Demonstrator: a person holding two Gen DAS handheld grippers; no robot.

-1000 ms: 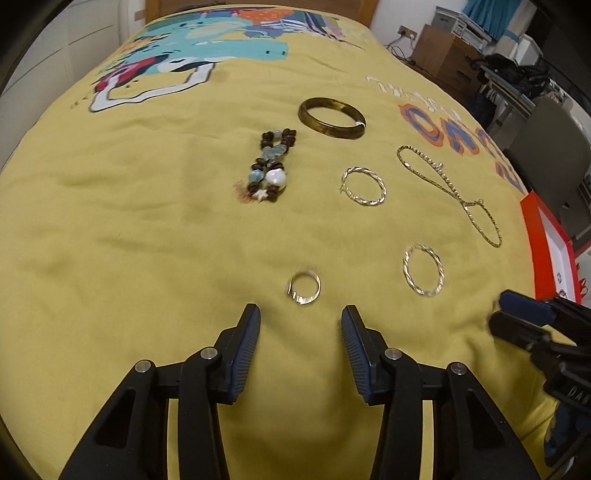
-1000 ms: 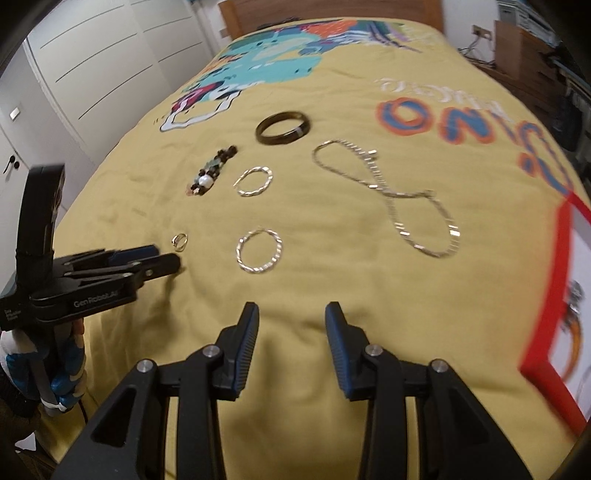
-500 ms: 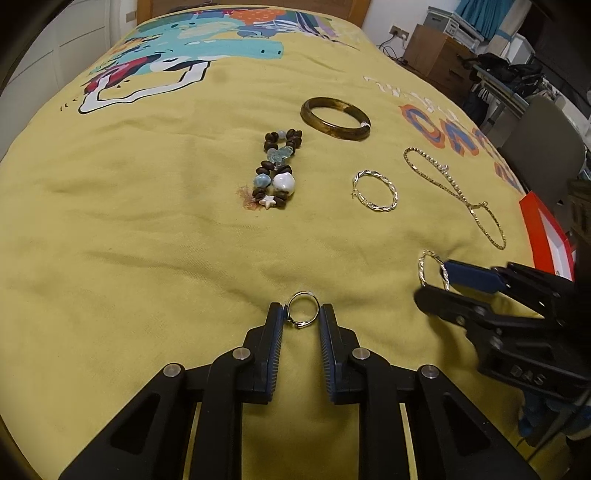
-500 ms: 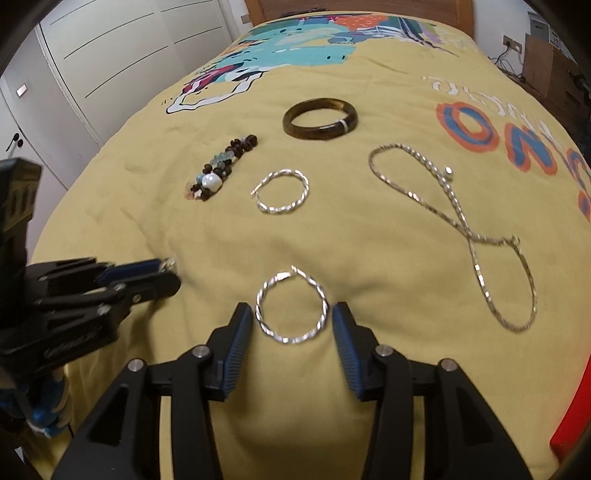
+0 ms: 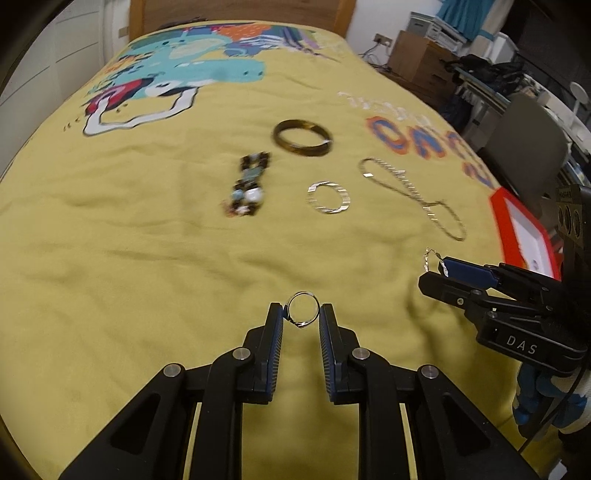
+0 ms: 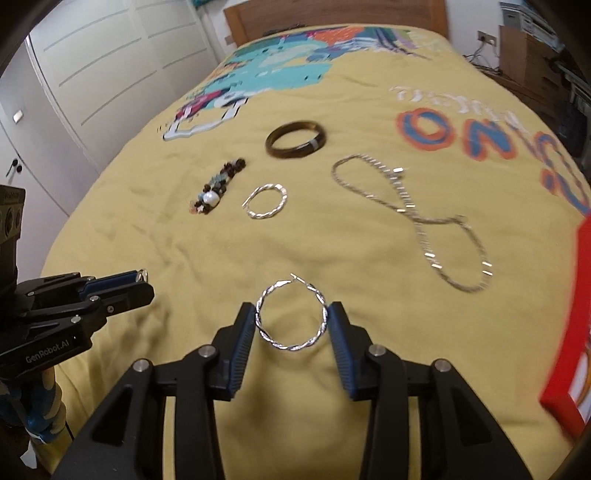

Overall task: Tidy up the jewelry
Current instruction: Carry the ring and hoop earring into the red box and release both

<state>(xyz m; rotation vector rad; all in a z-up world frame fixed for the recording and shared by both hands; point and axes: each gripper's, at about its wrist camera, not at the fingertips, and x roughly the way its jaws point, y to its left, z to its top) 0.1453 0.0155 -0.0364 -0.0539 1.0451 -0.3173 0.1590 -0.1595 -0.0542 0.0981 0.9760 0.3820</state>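
Bedroom in a home. You work over a bed with a yellow cartoon-print bedspread and wooden headboard. White panelled wardrobe doors stand to your left; a cardboard box, wall socket and cluttered desk to your right.

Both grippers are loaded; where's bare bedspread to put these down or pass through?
Bare yellow left of the beaded bracelet, and the near strip between the twisted hoop and both grippers. Crowded: bangle, chain necklace, red tray on the right.
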